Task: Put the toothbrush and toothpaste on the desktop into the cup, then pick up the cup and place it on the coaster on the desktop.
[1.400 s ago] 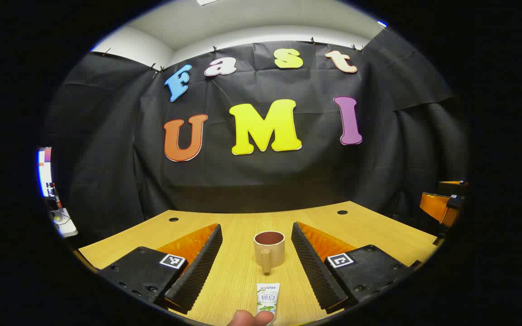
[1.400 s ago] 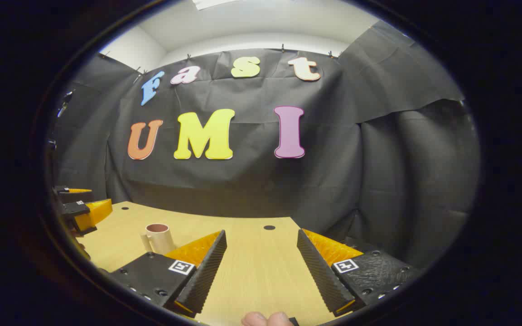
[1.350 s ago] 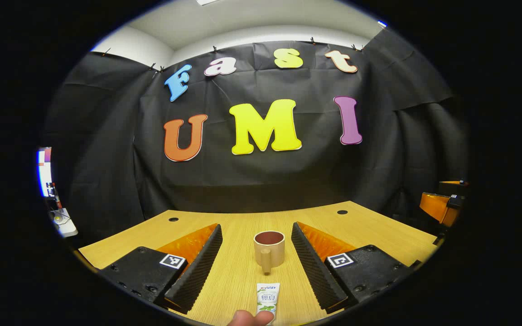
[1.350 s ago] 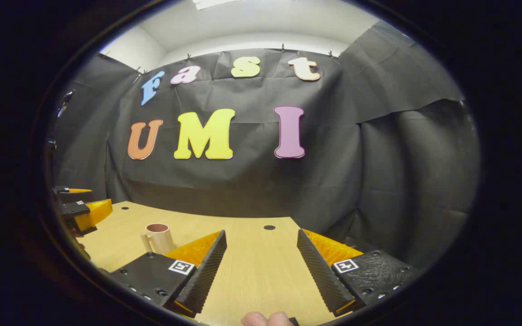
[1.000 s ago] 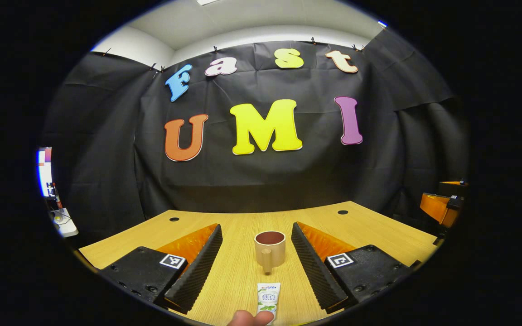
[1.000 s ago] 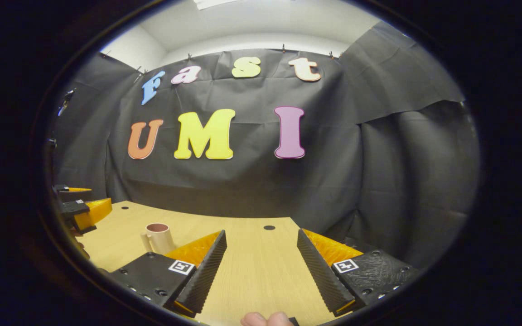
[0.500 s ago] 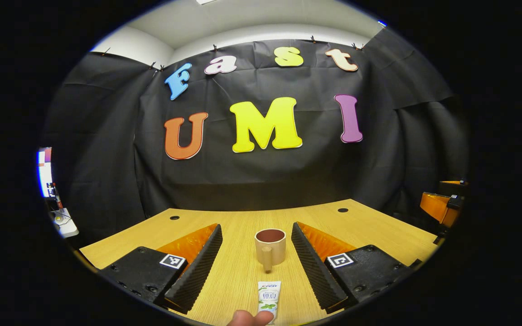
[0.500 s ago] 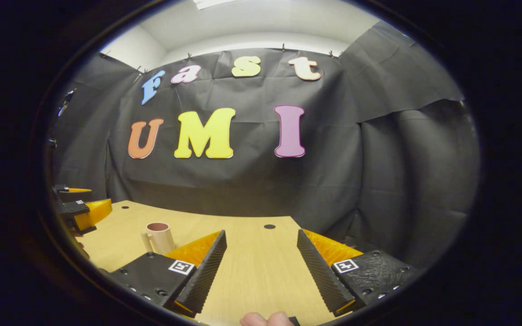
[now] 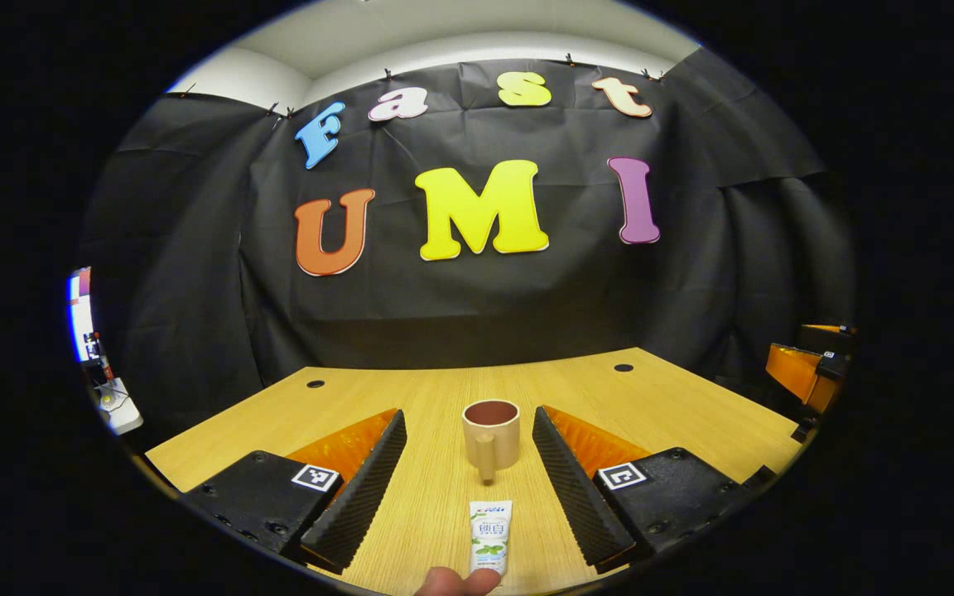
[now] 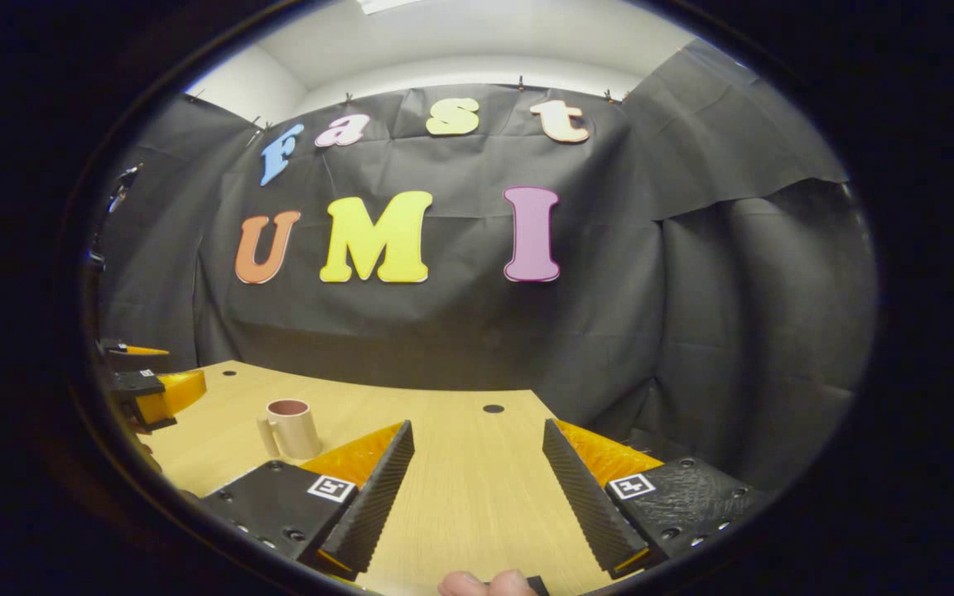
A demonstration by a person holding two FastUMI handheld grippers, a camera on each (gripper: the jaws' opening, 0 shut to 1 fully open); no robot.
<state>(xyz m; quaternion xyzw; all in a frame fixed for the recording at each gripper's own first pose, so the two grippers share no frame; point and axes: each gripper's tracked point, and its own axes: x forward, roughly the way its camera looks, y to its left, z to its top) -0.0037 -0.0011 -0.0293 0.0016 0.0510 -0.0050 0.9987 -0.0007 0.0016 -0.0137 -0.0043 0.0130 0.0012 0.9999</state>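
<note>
Left gripper: fingers spread wide, holding nothing, above the wooden desk. One cup stands upright on the desk between and just beyond its fingertips, handle toward the camera. One toothpaste tube lies flat nearer the camera, between the fingers, touching neither; its near end is covered by a fingertip at the frame's bottom edge. Right gripper: fingers spread, nothing between them but bare desk; the cup stands beyond and left of its left finger, apart.
</note>
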